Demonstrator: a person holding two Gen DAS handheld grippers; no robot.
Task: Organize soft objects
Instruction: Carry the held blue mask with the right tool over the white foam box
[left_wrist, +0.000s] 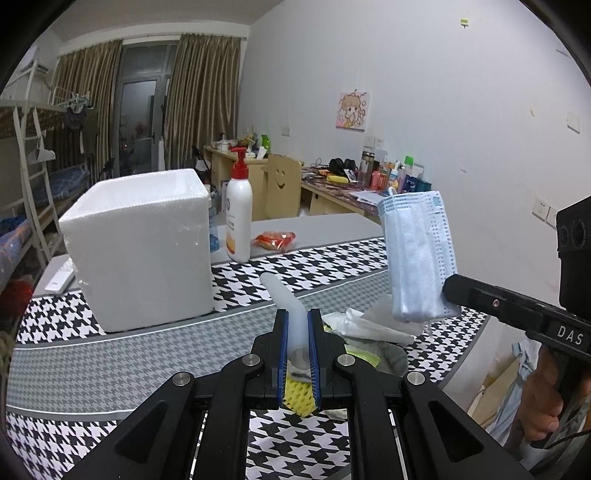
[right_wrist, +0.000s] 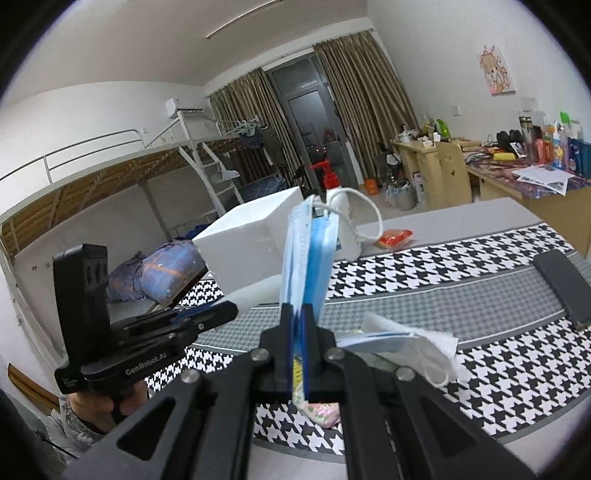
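Two hand-held grippers are hovering above a table covered with a black-and-white houndstooth cloth, each one carrying something soft. The left gripper is pinching a pale, limp tube-like piece between its blue-lined pads, which are pressing tightly together on it; what exactly the piece is cannot be told. The right gripper is likewise clamping shut on a stack of blue face masks, which is standing up out of the jaws with a white ear loop curling off to the right. In the left view the masks are hanging in the air at the right, well above the cloth. A white foam box is sitting open-topped on the left side of the table, and it is probably where the soft things are meant to go, though the inside is not showing, so whatever it already holds cannot be told. Neither held item is over the box yet. On the cloth below the grippers, a small heap is waiting: crumpled white tissue, a yellow sponge and a pink flowered item. A pump bottle and a red packet are standing beyond the box. Judging from this, the sorting seems to be underway, with two pieces lifted and several left.
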